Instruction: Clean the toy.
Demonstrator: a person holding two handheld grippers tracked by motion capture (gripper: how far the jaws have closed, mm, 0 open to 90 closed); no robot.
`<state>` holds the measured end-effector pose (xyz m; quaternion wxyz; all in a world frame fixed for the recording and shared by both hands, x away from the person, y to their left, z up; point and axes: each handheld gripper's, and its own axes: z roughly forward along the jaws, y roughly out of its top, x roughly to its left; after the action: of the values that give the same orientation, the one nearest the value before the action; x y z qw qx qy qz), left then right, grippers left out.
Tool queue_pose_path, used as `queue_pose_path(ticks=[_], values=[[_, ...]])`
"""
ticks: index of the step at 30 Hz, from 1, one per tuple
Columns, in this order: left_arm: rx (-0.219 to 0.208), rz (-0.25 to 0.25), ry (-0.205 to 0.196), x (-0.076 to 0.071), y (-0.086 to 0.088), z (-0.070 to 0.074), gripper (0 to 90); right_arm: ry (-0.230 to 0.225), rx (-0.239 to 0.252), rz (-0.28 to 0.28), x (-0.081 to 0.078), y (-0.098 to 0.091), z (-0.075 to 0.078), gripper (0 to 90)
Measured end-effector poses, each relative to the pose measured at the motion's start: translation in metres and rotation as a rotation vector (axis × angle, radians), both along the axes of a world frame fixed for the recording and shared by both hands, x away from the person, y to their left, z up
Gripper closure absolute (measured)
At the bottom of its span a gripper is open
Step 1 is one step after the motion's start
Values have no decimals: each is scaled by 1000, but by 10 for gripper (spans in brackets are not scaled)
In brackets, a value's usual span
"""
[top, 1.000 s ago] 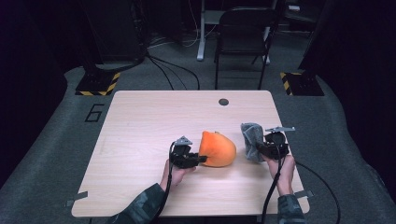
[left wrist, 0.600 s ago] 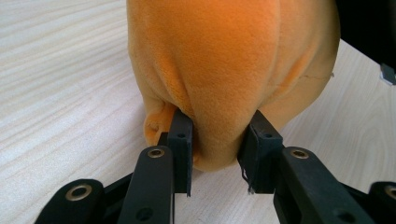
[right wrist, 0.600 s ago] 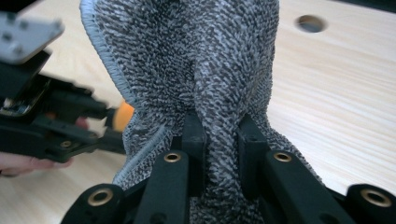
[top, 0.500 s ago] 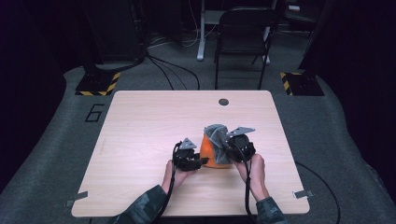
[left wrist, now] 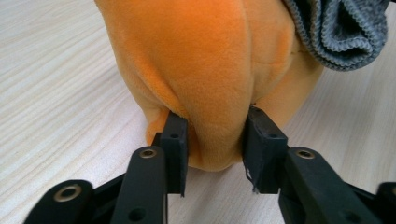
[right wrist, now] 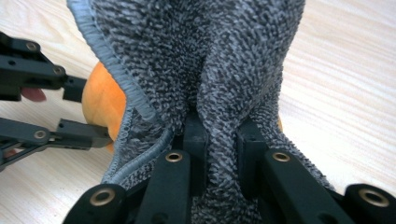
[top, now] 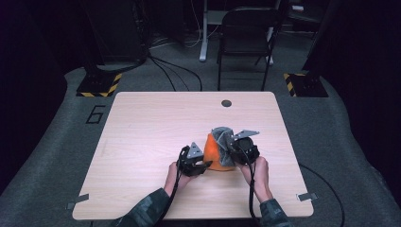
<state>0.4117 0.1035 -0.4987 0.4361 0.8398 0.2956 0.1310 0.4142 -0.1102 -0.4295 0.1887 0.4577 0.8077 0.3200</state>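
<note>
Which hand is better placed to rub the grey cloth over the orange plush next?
Probably the right. The right gripper is shut on the grey cloth, which already lies against the orange plush. The left gripper pinches a fold of the plush, steadying it on the table.

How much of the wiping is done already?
Done: the left gripper pinches the orange toy to steady it, and the right gripper, shut on the grey cloth, has the cloth against the toy. In hand: the rubbing. Left: the toy's uncovered side, probably.
</note>
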Motion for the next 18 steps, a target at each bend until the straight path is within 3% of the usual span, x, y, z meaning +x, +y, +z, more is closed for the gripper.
queue_pose_path(ticks=[3,6,8,9,11,13,18], values=[[6,9,-2,0,1,1,670,-19,32,1,-4,0,8,780],[7,5,1,-2,-1,2,680,-92,65,54,-17,8,27,779],[10,8,-17,-4,-3,3,683,-101,54,78,-22,20,31,779],[22,2,-30,-5,-3,3,685,-97,47,87,-23,24,30,778],[21,3,-14,-5,-2,3,691,-72,6,83,-20,32,19,778],[6,6,-8,-4,-1,1,697,-68,0,75,-16,32,11,779],[3,2,-14,-4,-2,1,704,-63,-13,61,-14,26,10,779]])
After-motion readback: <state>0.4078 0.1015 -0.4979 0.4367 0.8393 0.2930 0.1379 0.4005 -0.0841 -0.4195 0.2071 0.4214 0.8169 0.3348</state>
